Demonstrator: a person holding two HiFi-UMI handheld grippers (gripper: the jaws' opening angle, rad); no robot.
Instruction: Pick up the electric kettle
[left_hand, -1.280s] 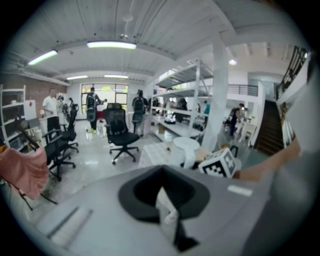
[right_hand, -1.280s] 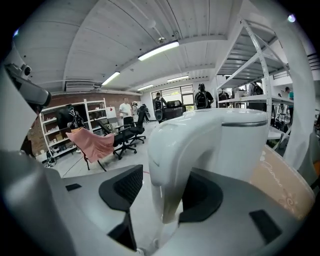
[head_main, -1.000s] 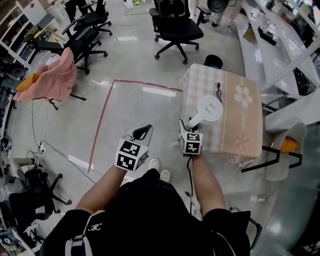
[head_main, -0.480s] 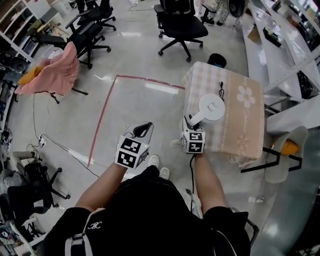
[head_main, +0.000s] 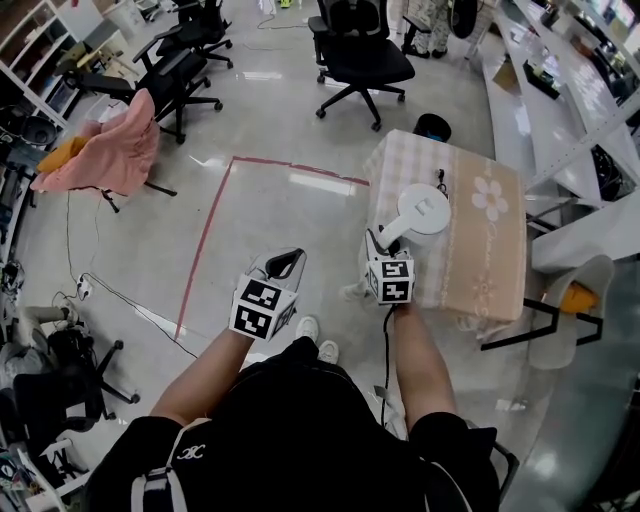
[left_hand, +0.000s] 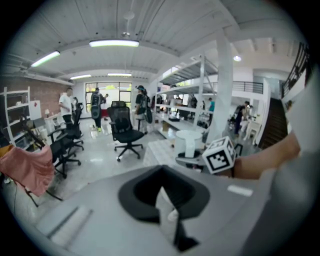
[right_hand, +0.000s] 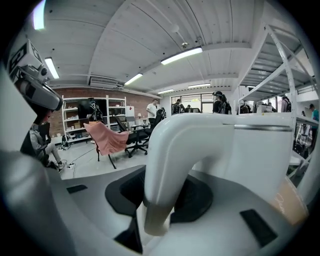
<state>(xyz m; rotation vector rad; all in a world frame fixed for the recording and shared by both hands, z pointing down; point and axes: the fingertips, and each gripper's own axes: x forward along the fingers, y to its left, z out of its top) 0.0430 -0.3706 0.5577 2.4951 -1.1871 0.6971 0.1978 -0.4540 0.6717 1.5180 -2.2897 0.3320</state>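
The grasping step is wrapping up. The right gripper is clamping the curved handle of the white kettle. Its jaws have just been closing around the handle, which is now filling the gap between them. The kettle is standing on the table with the checked and flowered cloth, at about one o'clock from the person in the head view. Its handle is pointing back toward seven o'clock, into the gripper. It is looking as if it is resting on the cloth, not raised.

The left gripper is hanging over the floor at about eleven o'clock, well apart from the table. Its jaws are pressing together on nothing.

The lift is coming next, and it is probably calling for a firm clamp and a straight pull upward. The kettle's body is sitting out ahead of the handle toward one o'clock, so its weight is likely to be dragging the far side down. The wrist will need to be holding level as the kettle is coming off the table.
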